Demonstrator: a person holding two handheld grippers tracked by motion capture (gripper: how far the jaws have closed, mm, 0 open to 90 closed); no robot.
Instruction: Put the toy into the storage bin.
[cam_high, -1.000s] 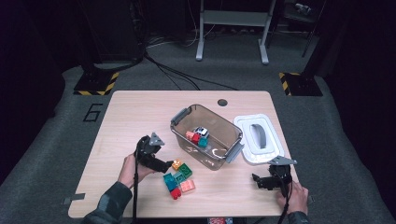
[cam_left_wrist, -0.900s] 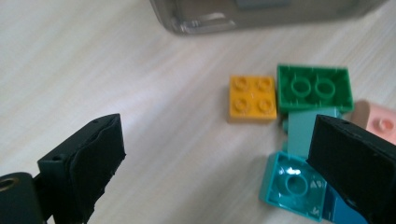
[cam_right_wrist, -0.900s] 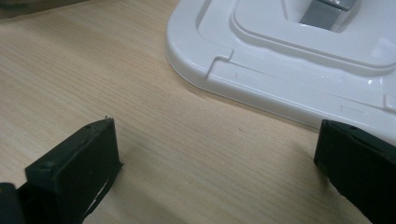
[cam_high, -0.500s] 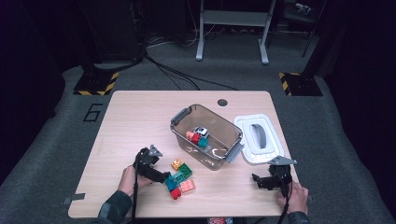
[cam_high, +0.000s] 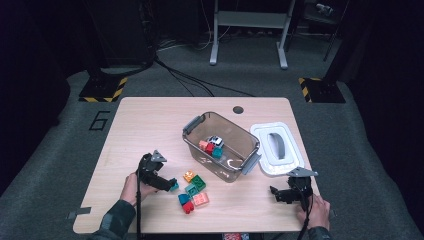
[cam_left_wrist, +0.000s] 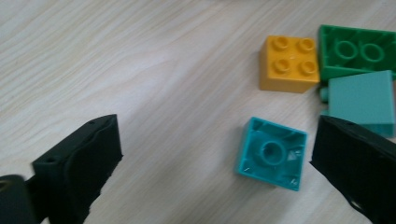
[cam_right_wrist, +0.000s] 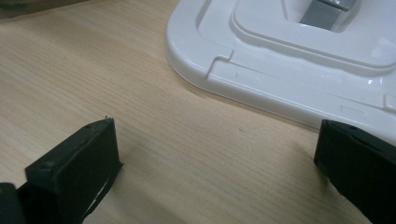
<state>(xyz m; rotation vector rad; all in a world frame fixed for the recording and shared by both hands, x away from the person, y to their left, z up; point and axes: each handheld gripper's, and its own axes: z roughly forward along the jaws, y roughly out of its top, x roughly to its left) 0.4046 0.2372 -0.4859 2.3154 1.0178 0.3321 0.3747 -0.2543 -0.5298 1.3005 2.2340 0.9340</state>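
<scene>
Item: teal brick (cam_left_wrist: 272, 153), lying studs-down with its hollow underside up, in the lower right of the left gripper view; in the high view it sits at lower centre-left, just left of the loose brick cluster.

Left gripper (cam_high: 170, 184): jaws spread wide and have just been opening further; the teal brick lies between them, hard by the right-hand jaw, with nothing pressed on it. A wide stretch of bare table (cam_left_wrist: 154, 70) separates it from the other jaw.

Neighbours: orange brick (cam_left_wrist: 289, 64) above the teal one, apart from it; green brick (cam_left_wrist: 357, 52) at upper right, also upside down; pale green brick (cam_left_wrist: 360, 101) just beside the right-hand jaw.

Right gripper (cam_high: 276, 194): jaws apart, empty, at lower right of the high view, near the white lid (cam_right_wrist: 299, 56).

Clear bin (cam_high: 221, 146): centre of the high view, a few bricks already inside.

Risks, as judged:
- Off-centre brick: closing from here would likely have one jaw shove it sideways across the table before the other meets it, so it may twist or skid out.
- Right-hand jaw may catch the pale green brick and drag or pinch it together with the teal one.
- Hollow side up, thin walls: a grip on a corner could let it pop free on lifting.
</scene>
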